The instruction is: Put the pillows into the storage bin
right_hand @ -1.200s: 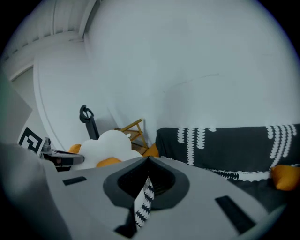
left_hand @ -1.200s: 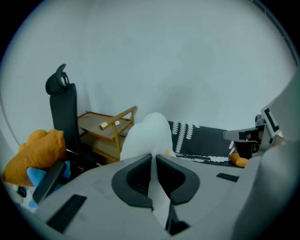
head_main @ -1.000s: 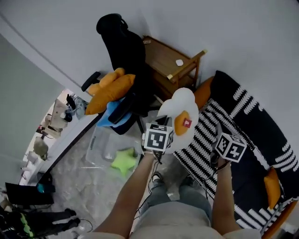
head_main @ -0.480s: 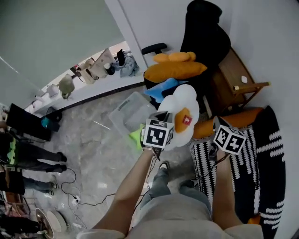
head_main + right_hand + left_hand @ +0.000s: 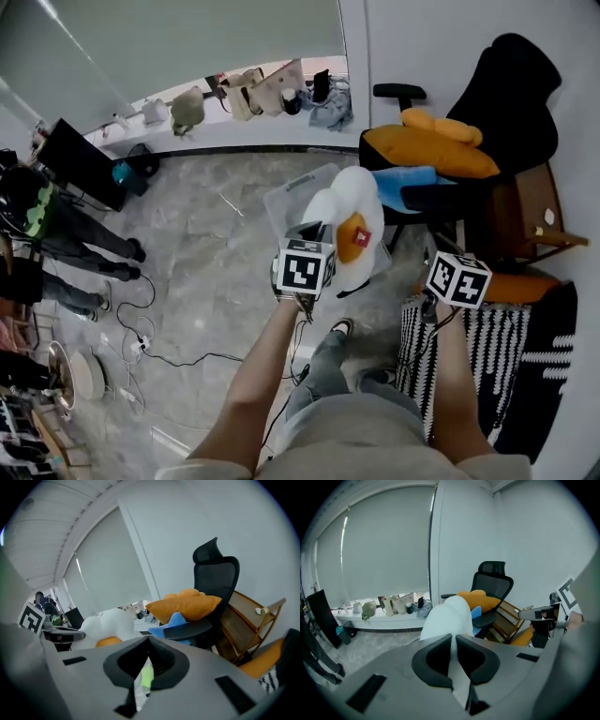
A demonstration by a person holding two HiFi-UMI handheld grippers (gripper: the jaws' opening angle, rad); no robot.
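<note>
My left gripper (image 5: 316, 232) is shut on the edge of a white fried-egg pillow (image 5: 349, 211) with an orange yolk, held up in the air. The clear plastic storage bin (image 5: 293, 189) stands on the floor just beyond, partly hidden by the pillow. In the left gripper view the pillow (image 5: 445, 616) rises from between the shut jaws of the left gripper (image 5: 453, 638). My right gripper (image 5: 451, 259) hovers to the right, shut on nothing. Past the right gripper (image 5: 148, 639), the egg pillow (image 5: 110, 620) shows at left and a green pillow (image 5: 146, 677) below.
A black office chair (image 5: 516, 84) carries two orange pillows (image 5: 427, 150) and a blue star pillow (image 5: 412, 178). A wooden side table (image 5: 530, 211) and a striped sofa (image 5: 473, 347) with an orange cushion (image 5: 520, 286) lie to the right. People's legs (image 5: 56, 253) and floor cables (image 5: 159, 356) are at left.
The view has swung left, away from the striped sofa. Both grippers and the egg pillow now hang over the marble floor in front of the bin, which the pillow partly covers.
</note>
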